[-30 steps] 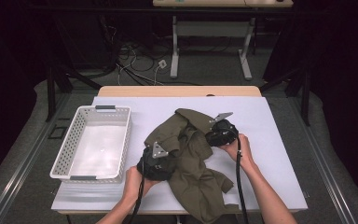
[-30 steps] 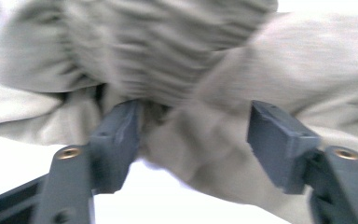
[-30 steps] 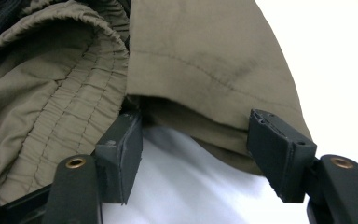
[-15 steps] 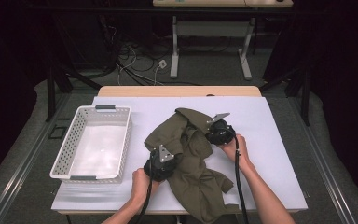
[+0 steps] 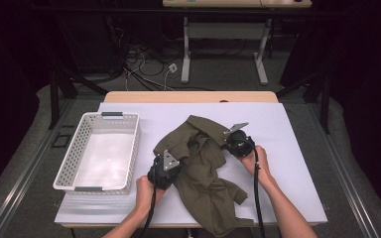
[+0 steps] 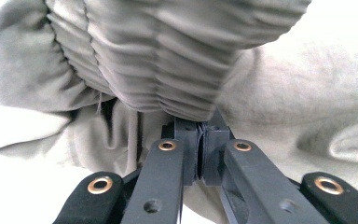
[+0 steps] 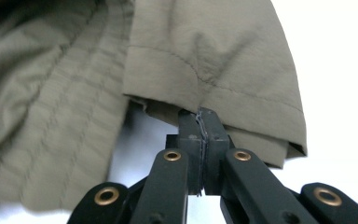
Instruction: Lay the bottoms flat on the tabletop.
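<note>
Grip check first: both sets of jaws have just been closing and now pinch cloth. Left gripper [image 6: 199, 135] is clenched on a gathered, ribbed band of the olive garment [image 5: 203, 173], fabric bunched right at the tips and heaped above them. Right gripper [image 7: 200, 126] is clamped on a stitched hem edge, cloth draping up and to the left of the pads, bare white beyond to the right.

Garment lies crumpled mid-table between the two grippers, in the high view left gripper [image 5: 164, 171] at its near-left edge, right gripper [image 5: 239, 144] at its far-right edge; lower part trails off the table's [image 5: 297, 198] near edge.

My read: step in hand is lift & spread, prob. to fold or straighten. To do it well I'd raise both hands together, even pace, then draw apart so the cloth opens w/o twisting. Left pinch holds several layers – watch for slip. Right bite is shallow, near the hem; keep tension light.

Farther left of the left fingers: white basket [image 5: 67, 171], nothing in it, well apart from the cloth.
</note>
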`<state>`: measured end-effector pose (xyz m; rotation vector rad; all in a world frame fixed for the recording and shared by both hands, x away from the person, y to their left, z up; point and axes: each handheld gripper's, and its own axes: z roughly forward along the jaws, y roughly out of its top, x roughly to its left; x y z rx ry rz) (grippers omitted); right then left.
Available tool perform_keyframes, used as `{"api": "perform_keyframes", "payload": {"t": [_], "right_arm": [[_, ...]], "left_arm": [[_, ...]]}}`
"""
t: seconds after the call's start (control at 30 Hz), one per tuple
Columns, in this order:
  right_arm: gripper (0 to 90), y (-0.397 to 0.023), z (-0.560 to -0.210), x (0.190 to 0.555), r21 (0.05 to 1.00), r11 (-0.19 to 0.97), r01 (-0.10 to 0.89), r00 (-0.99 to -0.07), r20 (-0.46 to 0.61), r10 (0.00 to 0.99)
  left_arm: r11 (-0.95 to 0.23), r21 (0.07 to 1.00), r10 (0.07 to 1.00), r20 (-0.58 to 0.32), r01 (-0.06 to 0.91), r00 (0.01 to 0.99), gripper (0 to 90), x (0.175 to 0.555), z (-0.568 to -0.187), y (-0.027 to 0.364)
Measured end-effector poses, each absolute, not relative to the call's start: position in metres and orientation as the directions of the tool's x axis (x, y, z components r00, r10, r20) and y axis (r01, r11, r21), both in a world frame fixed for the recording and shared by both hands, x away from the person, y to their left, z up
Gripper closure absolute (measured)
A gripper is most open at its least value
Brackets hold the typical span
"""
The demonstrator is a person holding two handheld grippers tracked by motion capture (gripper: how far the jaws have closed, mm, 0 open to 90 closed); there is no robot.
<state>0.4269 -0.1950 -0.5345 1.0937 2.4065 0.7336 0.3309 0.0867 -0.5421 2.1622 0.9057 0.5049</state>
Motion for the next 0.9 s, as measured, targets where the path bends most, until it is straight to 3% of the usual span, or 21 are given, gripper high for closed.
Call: {"api": "perform_keyframes", "payload": {"t": [0.2,0.33,0.4,0.43,0.53,0.6,0.67,0.9], "right_arm": [[90.0,-0.216,-0.523,0.412,0.604,0.527,0.598,-0.587,-0.116,0.801],[89.8,-0.223,-0.522,0.404,0.584,0.528,0.616,-0.59,-0.101,0.801],[85.9,-0.221,-0.524,0.405,0.587,0.533,0.609,-0.606,-0.087,0.79],[75.0,-0.219,-0.524,0.406,0.588,0.553,0.59,-0.623,-0.104,0.776],[53.3,-0.211,-0.523,0.406,0.589,0.579,0.563,-0.654,-0.111,0.749],[43.4,-0.207,-0.52,0.405,0.584,0.59,0.557,-0.67,-0.105,0.735],[32.6,-0.203,-0.518,0.405,0.594,0.593,0.543,-0.678,-0.107,0.727],[30.8,-0.19,-0.518,0.41,0.602,0.627,0.495,-0.69,-0.166,0.705]], "left_arm": [[-0.493,0.743,0.753,0.104,0.453,0.65,88.1,0.334,-0.537,0.095],[-0.483,0.738,0.756,0.079,0.472,0.65,87.0,0.336,-0.539,0.095],[-0.489,0.729,0.752,0.073,0.479,0.655,84.0,0.335,-0.539,0.093],[-0.494,0.726,0.749,0.077,0.477,0.658,79.3,0.334,-0.538,0.093],[-0.503,0.722,0.739,0.074,0.475,0.669,62.2,0.328,-0.535,0.09],[-0.515,0.712,0.734,0.078,0.478,0.675,48.5,0.324,-0.533,0.087],[-0.514,0.715,0.728,0.071,0.474,0.682,40.9,0.32,-0.531,0.085],[-0.538,0.704,0.696,0.061,0.464,0.715,23.6,0.309,-0.527,0.073]]}}
